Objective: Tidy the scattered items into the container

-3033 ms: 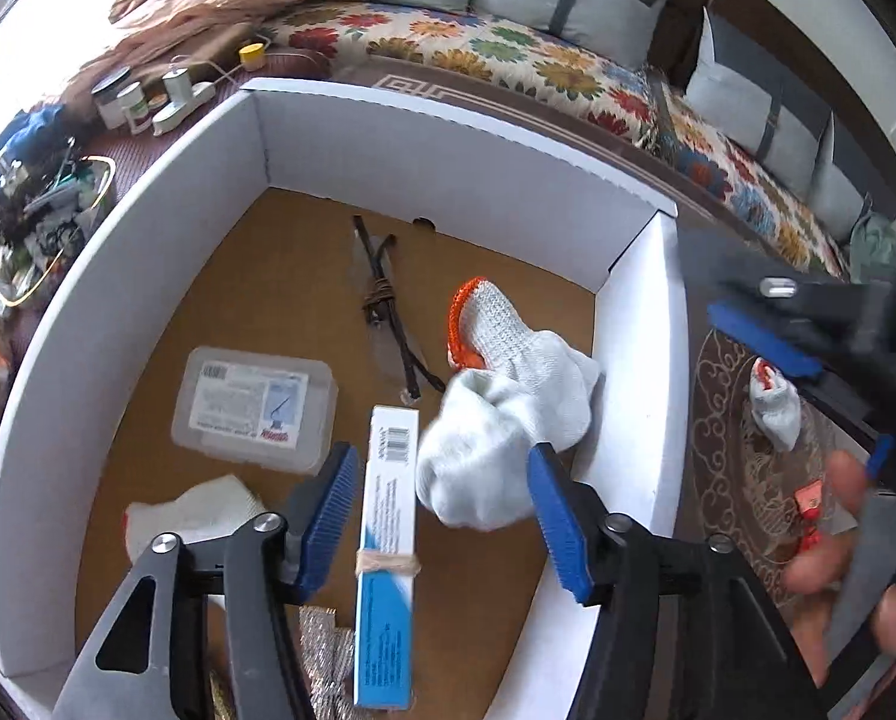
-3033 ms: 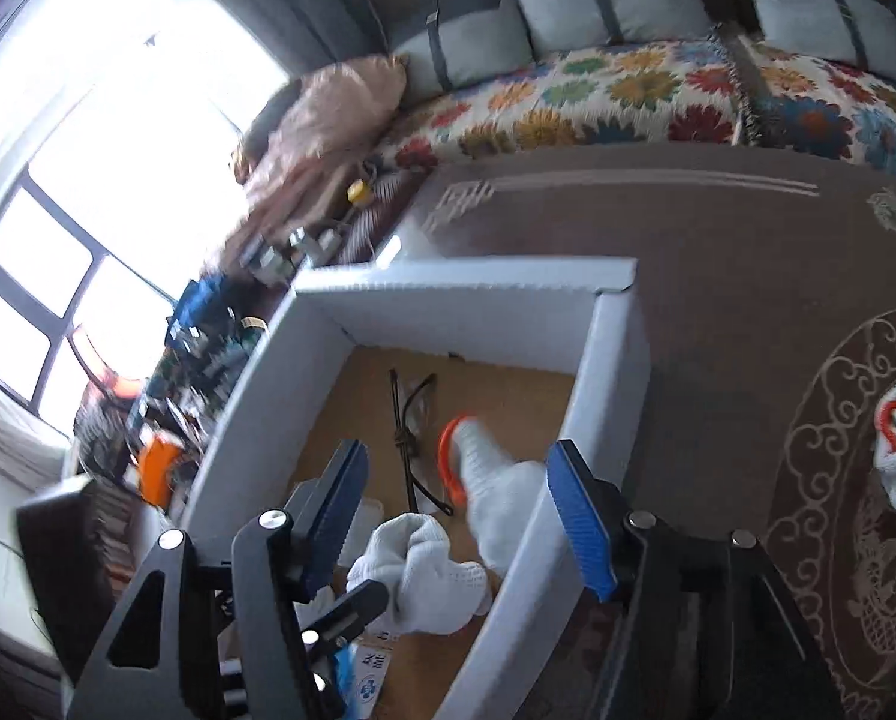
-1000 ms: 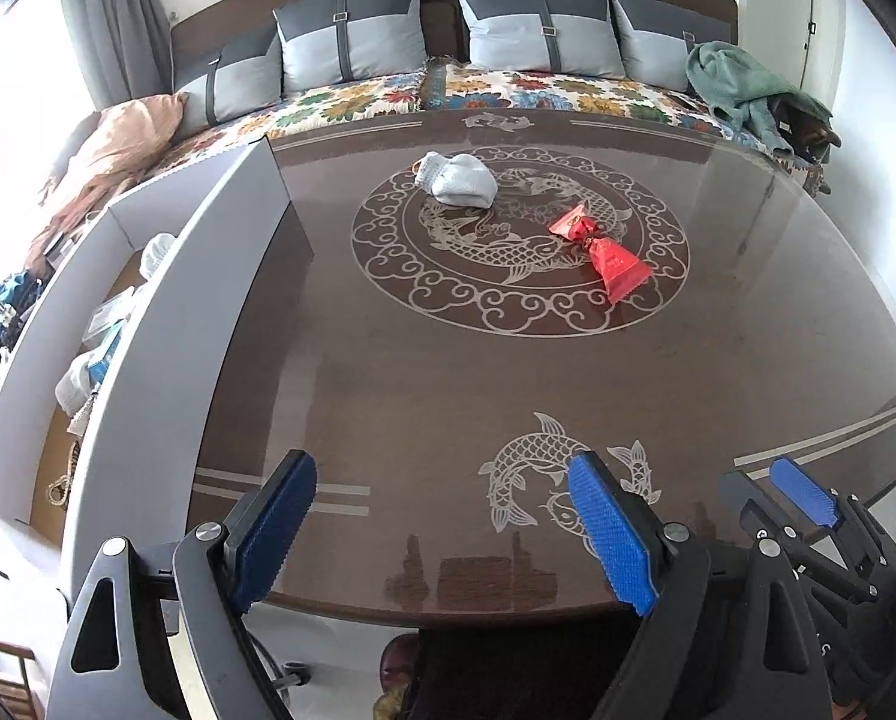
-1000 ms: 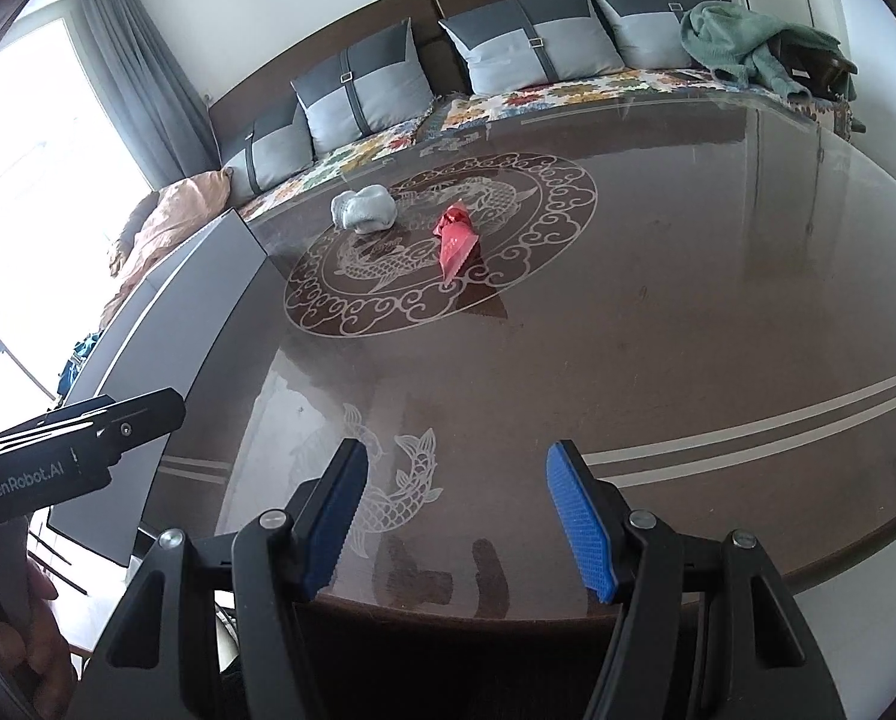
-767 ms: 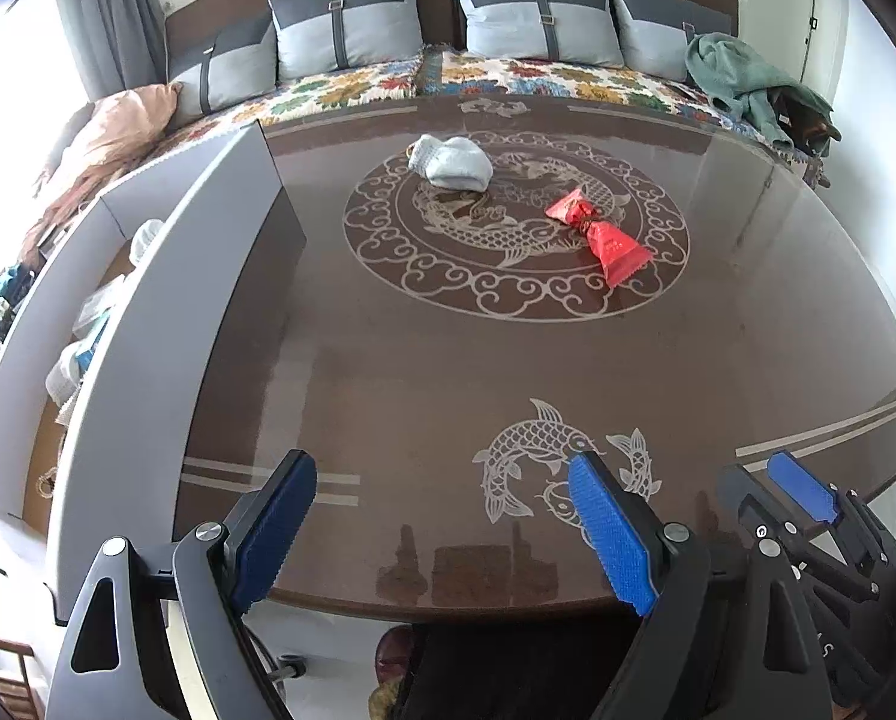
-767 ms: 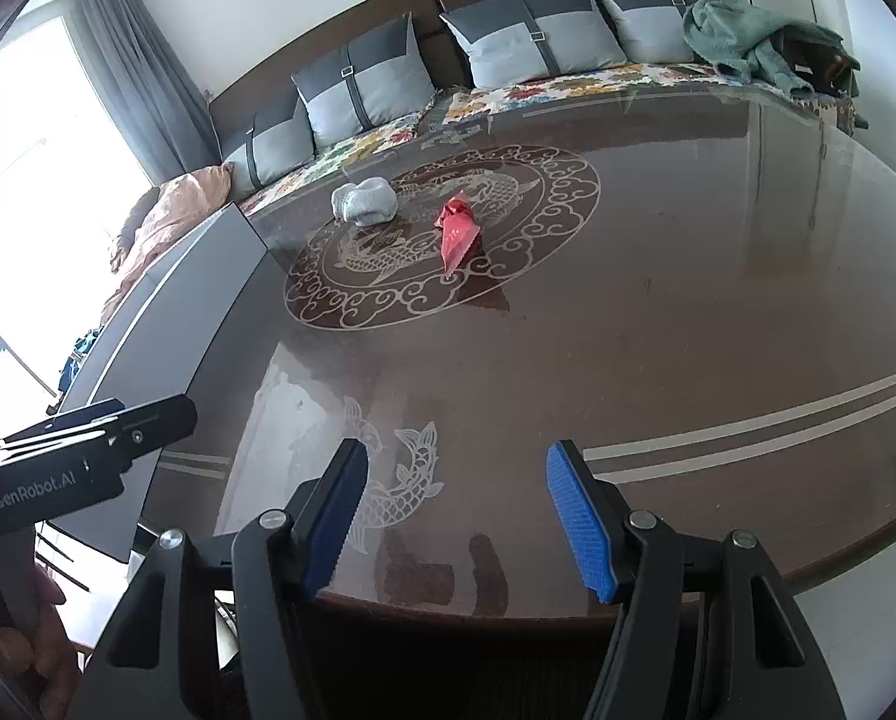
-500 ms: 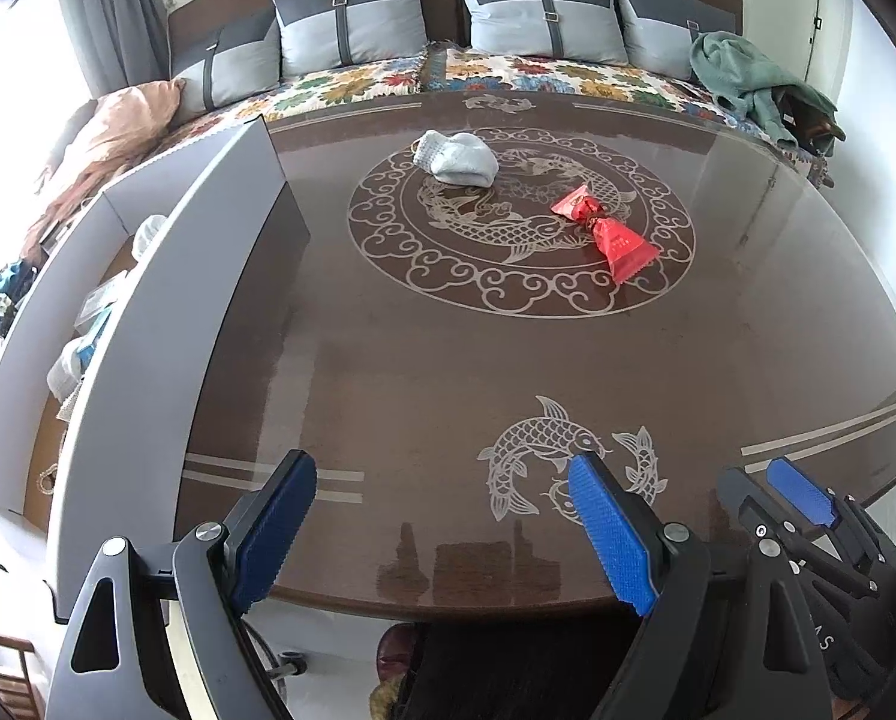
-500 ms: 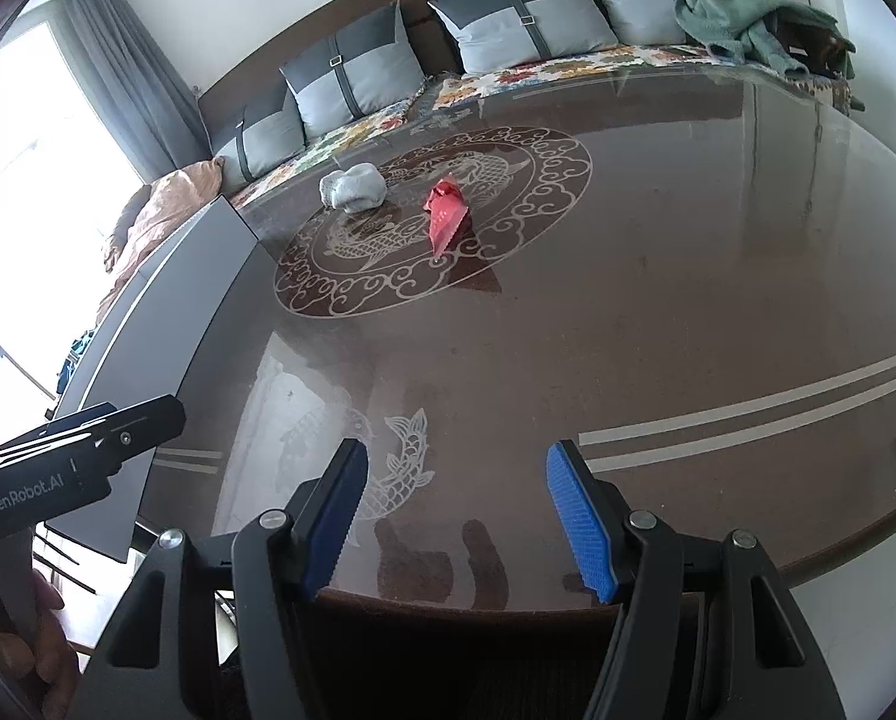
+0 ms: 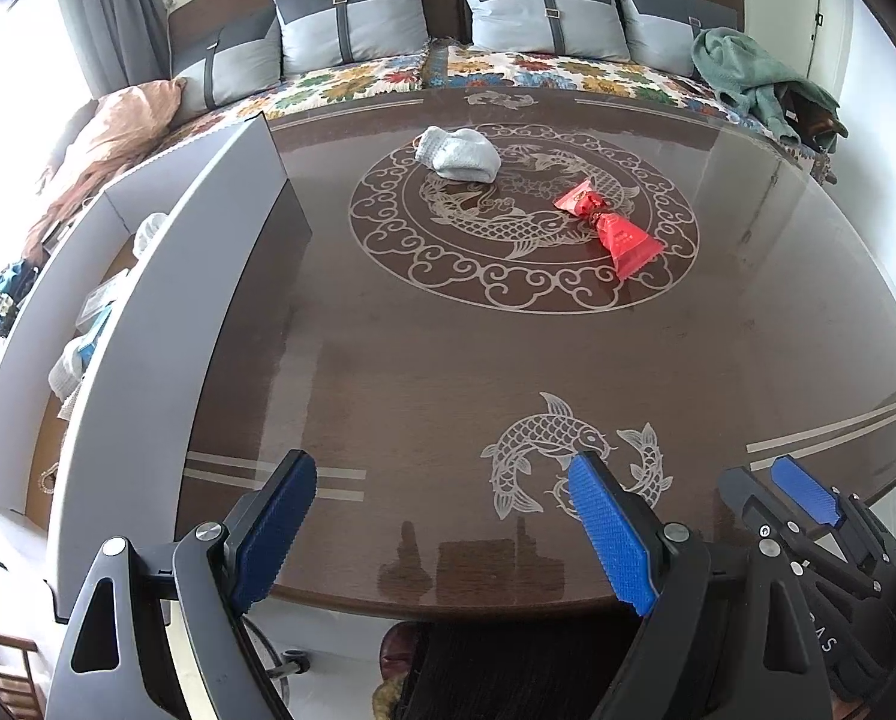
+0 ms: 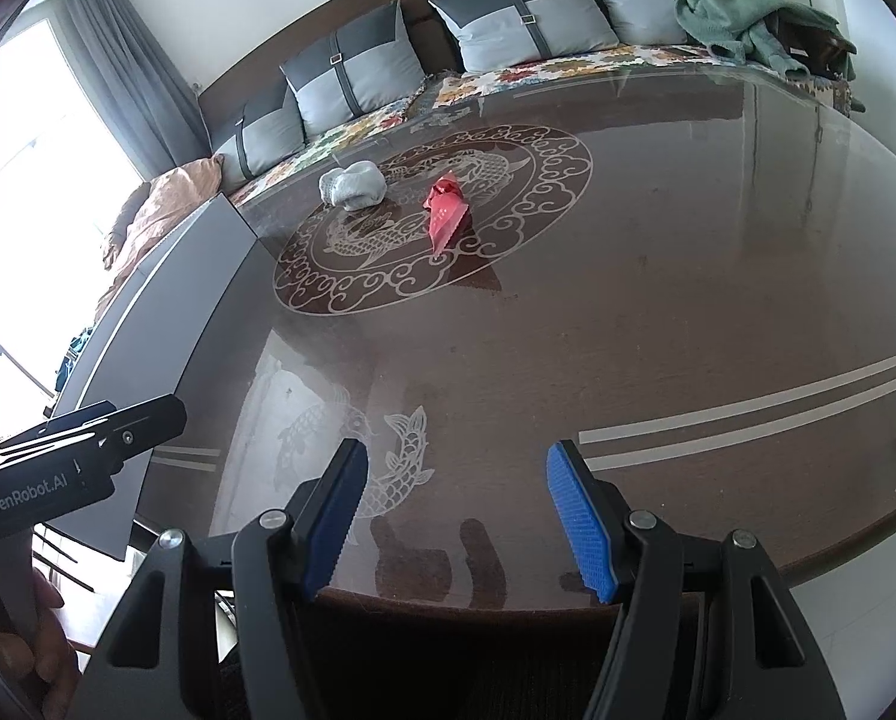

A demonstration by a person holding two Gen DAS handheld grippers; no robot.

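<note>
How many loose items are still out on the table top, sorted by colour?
White: 1, the balled white knit sock
Red: 1, the crinkly red foil packet
Total: 2, both lying on the round carp pattern of the glossy brown table, outside the white box.

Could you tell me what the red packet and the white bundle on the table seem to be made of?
The red packet looks like glossy plastic or foil wrap: it shines, creases sharply, and is pinched at the middle. The white bundle looks like soft knitted fabric, probably a sock or glove: matte, ribbed, and slumped.
</note>
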